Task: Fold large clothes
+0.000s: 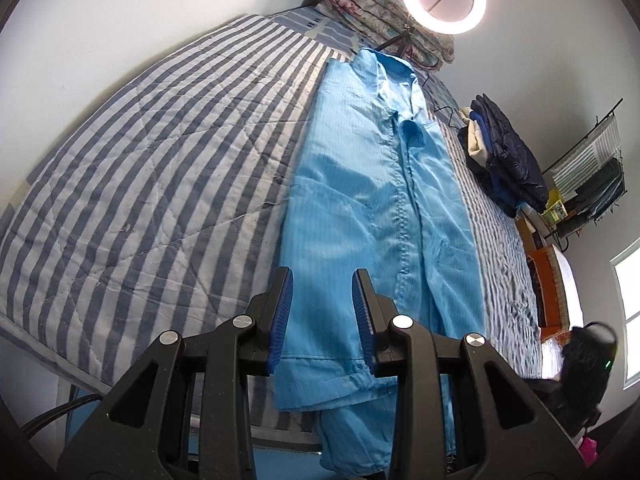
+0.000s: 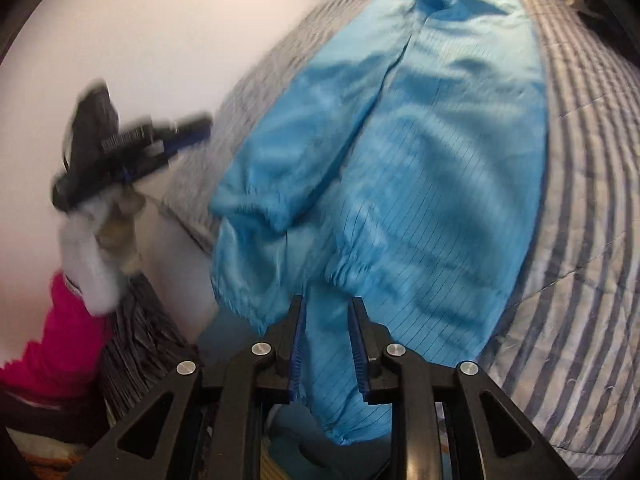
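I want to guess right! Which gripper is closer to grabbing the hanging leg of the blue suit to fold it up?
Probably the right gripper: its open jaws frame the dangling leg of the light-blue pinstriped coverall. The left gripper, open too, sits over the coverall's bottom hem on the striped quilted bedspread, beside that leg.

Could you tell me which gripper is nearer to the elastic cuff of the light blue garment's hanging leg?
Right. The right gripper hovers over the hanging leg, near its cuff; the left gripper is off to the garment's side.

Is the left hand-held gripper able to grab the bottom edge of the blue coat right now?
Probably yes. The left hand-held gripper hangs open right over the blue coat's hem, with nothing in between.
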### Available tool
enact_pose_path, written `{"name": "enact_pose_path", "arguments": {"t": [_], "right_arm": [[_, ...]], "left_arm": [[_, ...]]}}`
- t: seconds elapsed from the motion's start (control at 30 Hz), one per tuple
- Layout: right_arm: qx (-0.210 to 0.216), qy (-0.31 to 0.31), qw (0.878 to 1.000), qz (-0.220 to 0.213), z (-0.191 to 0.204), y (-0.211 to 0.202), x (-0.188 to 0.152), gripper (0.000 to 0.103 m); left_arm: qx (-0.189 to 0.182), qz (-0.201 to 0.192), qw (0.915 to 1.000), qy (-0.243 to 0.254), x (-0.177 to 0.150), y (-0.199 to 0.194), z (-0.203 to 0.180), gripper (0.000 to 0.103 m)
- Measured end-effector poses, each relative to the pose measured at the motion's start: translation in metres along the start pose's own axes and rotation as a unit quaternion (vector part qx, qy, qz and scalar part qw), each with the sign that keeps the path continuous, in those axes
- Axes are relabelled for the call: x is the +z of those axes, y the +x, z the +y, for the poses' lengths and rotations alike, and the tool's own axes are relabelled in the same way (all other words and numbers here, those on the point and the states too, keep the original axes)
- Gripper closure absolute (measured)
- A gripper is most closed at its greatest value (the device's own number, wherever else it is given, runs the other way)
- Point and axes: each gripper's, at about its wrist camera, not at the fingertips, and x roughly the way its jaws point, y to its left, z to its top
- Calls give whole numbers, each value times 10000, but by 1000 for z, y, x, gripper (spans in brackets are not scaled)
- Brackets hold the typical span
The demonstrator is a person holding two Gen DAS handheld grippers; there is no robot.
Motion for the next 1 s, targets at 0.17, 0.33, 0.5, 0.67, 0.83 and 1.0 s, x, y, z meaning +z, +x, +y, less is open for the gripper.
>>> {"name": "enact_pose_path", "arguments": {"t": [0.17, 0.33, 0.5, 0.67, 0.83, 1.0], "right_arm": [[-252, 267, 9989, -299, -11, 6, 12, 79], [-342, 17, 9994, 12, 5, 46, 14, 79], [-365, -5, 9993, 81, 8, 54, 15, 79], [-114, 28, 9995, -280, -5, 15, 18, 66], [-808, 113, 9932, -825, -34, -27, 22, 42], [-767, 600, 9925, -738, -79, -34, 23, 39]], "left_arm": [[104, 337, 9992, 168, -12, 19, 0, 73], [174, 834, 9952, 474, -38, 50, -10, 73], [502, 828, 9889, 1124, -58, 58, -26, 73], [234, 863, 9919, 902, -51, 44, -19, 70], [93, 532, 9980, 335, -21, 26, 7, 51], [-239, 977, 9941, -404, 1, 43, 47, 50]]}}
